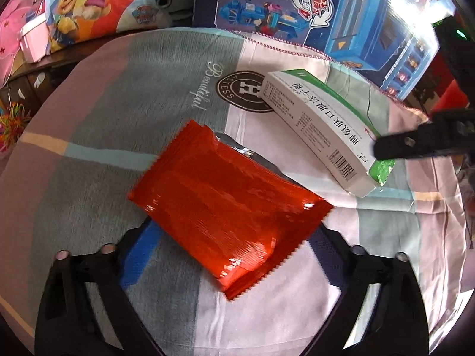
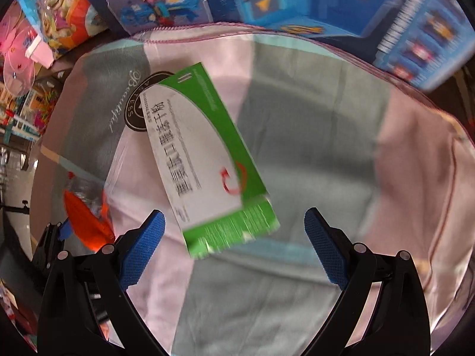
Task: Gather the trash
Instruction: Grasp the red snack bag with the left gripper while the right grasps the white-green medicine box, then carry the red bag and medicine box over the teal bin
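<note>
Left gripper [image 1: 228, 249] wide, straddling orange wrapper [image 1: 225, 210] at frame centre, not pinching. Right gripper [image 2: 234, 246] wide, empty, below green-white carton [image 2: 204, 154], aligning for pickup.

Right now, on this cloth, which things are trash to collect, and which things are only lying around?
Trash to collect:
- red wrapper, between the open left claw fingers
- green and white carton, ahead of the open right claw

Only lying around:
- blue toy box behind the cloth
- cartoon bag
- pink toy
</note>
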{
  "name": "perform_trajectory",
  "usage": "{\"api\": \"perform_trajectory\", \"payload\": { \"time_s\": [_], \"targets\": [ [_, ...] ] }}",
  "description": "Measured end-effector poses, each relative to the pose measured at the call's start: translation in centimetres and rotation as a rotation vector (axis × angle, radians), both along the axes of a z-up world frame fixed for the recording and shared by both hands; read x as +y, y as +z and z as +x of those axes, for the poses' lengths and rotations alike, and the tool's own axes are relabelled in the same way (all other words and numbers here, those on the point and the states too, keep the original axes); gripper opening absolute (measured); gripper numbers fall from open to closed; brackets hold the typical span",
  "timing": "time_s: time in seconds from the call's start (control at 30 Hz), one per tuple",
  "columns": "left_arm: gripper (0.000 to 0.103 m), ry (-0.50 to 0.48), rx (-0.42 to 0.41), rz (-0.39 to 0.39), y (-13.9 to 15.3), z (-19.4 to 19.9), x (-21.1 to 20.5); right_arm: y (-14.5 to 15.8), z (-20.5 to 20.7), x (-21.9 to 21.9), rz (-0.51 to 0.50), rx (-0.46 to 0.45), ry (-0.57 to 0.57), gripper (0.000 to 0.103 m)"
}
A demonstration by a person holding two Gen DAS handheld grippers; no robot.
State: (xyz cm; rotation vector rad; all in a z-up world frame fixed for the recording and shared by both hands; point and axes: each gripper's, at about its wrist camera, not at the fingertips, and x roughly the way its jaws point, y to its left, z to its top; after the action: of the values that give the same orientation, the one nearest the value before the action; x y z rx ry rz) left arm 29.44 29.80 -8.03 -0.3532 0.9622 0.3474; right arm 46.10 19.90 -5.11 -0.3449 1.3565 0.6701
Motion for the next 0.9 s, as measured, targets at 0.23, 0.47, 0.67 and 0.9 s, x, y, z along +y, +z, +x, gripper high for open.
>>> {"api": "perform_trajectory", "payload": {
  "time_s": [0.23,0.47,0.67,0.9],
  "targets": [
    [0.048,-0.013,0.014,0.066,0.3,0.5,-0.1,-1.7,0.4,2.2,0.030,-0.017,0.015,0.091],
    [0.035,-0.025,-0.003,0.036,1.0,0.0,0.0,-1.0,-1.6,1.6,0.044,-0.104,0.045,0.074],
    [0.033,-0.102,-0.032,0.001,2.3,-1.6,-2.5,1.6,-3.6,-5.1,0.157,-0.079,-0.062,0.072],
    [0.033,-0.227,-0.047,-0.046,3.3,-3.7,-7.6,2.8,-7.0,-13.1,0.254,-0.015,-0.171,0.071]
  ]
}}
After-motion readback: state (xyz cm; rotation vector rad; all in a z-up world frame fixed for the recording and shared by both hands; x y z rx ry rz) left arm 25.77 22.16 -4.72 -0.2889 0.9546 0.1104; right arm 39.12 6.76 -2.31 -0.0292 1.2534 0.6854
